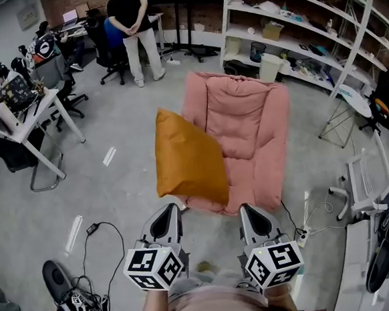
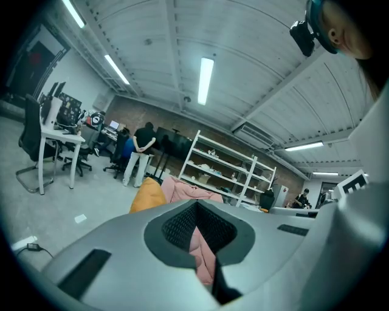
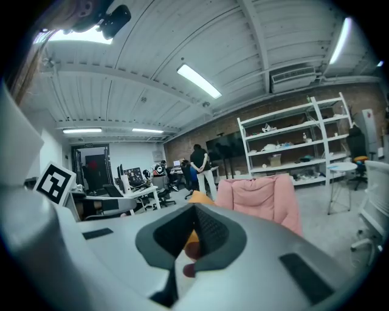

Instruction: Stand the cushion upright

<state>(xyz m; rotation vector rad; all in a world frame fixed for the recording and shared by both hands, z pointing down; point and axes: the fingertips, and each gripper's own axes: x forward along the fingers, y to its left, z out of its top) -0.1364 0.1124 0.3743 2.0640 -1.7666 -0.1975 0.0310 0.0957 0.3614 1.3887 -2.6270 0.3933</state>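
Left gripper and right gripper, bottom centre: jaws together, nothing between them. Orange cushion, frame centre, stands on edge against the left side of the pink chair. Table at left, shelving upper right, cables lower left.

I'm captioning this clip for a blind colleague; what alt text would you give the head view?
An orange cushion stands on edge at the left side of a pink floor chair. Below it, the left tongs and right tongs are both shut and empty, pointing toward the chair's front edge, clear of the cushion.
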